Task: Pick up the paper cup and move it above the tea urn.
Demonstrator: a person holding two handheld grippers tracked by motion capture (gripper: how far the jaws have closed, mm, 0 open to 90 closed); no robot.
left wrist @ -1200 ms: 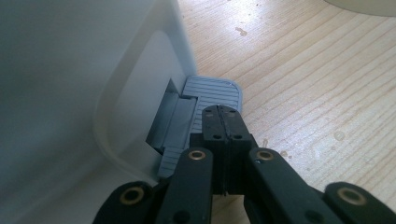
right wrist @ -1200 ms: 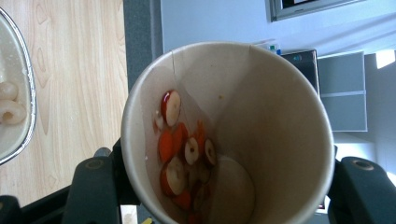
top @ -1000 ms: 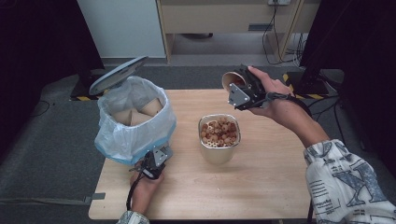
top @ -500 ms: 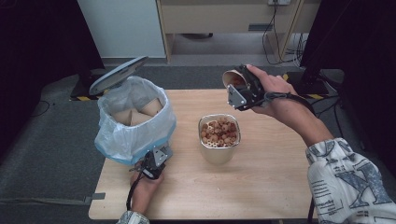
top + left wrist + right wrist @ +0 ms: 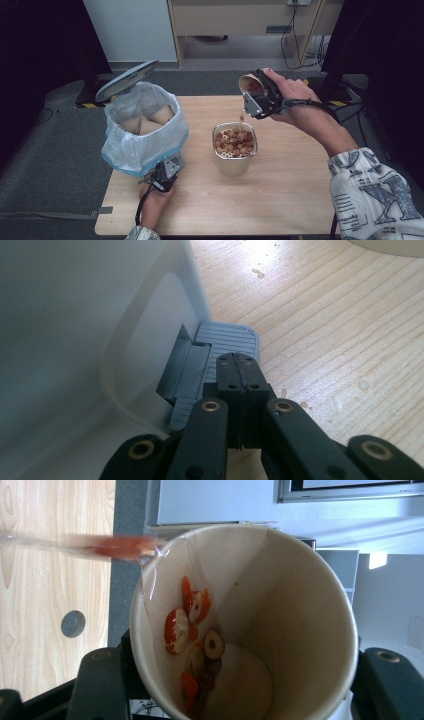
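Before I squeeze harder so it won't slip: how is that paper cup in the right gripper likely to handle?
The paper cup looks thin-walled, so harder squeezing would probably dent it. With few slices left inside, it is likely very light. The right gripper holds it tilted over the metal container, so a firmer grip seems unnecessary.

Your left gripper (image 5: 235,360) has its two black jaws pressed flat together, their tips resting over the grey ribbed pedal (image 5: 227,337) at the foot of the white bin (image 5: 75,330). The pedal pokes out of a recess in the bin's wall onto the pale wooden table (image 5: 325,325), which carries a few small droplets or specks beside you.
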